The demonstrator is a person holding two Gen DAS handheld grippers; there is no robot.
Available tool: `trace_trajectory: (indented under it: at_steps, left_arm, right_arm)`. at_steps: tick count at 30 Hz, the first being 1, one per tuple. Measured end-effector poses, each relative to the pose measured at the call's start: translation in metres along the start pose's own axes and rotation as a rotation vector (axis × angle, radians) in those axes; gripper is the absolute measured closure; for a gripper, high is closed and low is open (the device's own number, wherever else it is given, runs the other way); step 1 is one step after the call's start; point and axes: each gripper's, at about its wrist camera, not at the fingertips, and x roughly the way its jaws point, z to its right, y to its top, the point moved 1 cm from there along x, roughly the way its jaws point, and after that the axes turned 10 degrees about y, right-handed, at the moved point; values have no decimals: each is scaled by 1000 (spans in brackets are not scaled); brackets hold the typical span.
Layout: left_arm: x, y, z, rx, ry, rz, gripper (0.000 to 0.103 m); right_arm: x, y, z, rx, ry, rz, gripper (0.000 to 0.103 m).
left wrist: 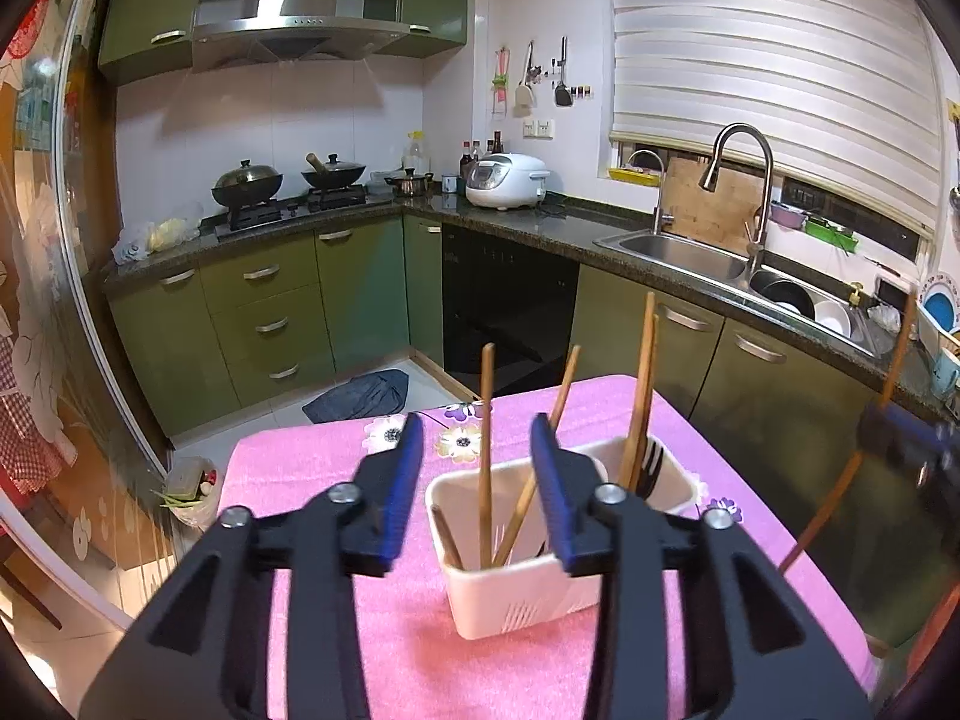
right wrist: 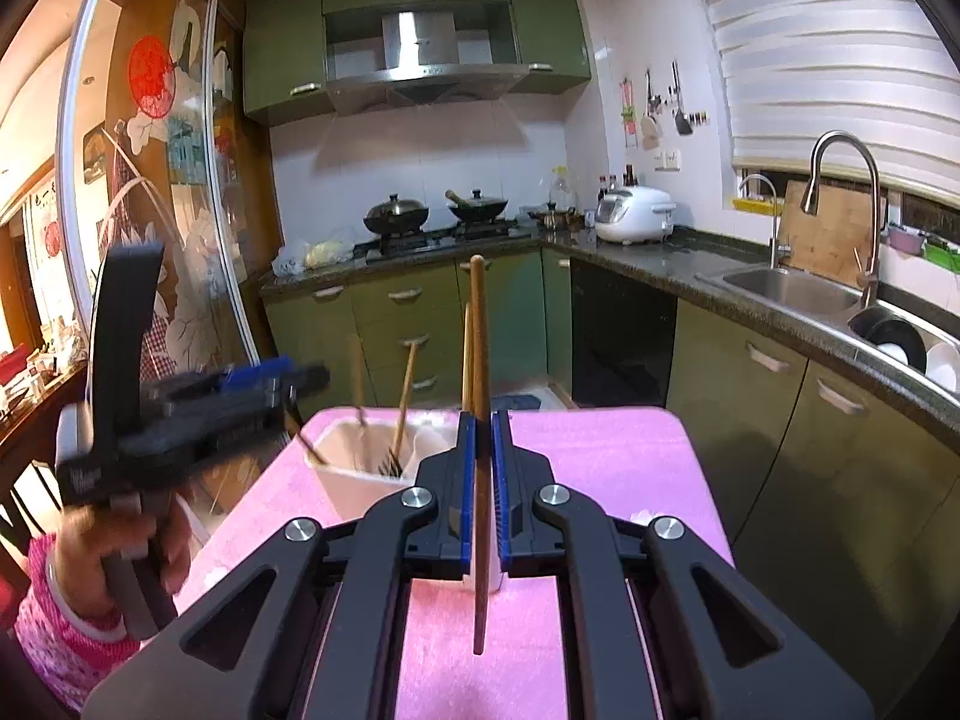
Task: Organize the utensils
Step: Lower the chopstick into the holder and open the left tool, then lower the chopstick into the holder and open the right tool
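A white two-compartment utensil holder (left wrist: 516,594) stands on the pink cloth. Its near compartment holds wooden chopsticks (left wrist: 486,450); its far compartment holds more chopsticks and a black fork (left wrist: 651,468). My left gripper (left wrist: 477,450) is open and empty, just in front of the holder. My right gripper (right wrist: 483,438) is shut on a wooden chopstick (right wrist: 479,360), held upright near the holder (right wrist: 360,480). In the left wrist view it shows blurred at the right (left wrist: 900,438) with its chopstick (left wrist: 828,510). The left gripper appears blurred at the left of the right wrist view (right wrist: 252,384).
The pink flowered cloth (left wrist: 372,630) covers a small table. Green cabinets (left wrist: 270,312), a stove with woks (left wrist: 288,186), a rice cooker (left wrist: 507,180) and a sink (left wrist: 678,246) with dishes ring the room. A bin (left wrist: 192,486) sits on the floor at left.
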Motion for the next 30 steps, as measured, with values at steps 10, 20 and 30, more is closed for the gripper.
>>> trace_trajectory:
  at_steps: [10, 20, 30]
  left_arm:
    - [-20, 0, -4, 5, -15, 22, 55]
    - [-19, -2, -5, 1, -26, 17, 55]
    - [-22, -8, -9, -12, -25, 27, 55]
  right_arm:
    - [-13, 54, -2, -41, -52, 108, 97]
    - [3, 88, 6, -18, -93, 154, 97]
    - [16, 96, -2, -20, -94, 170, 97]
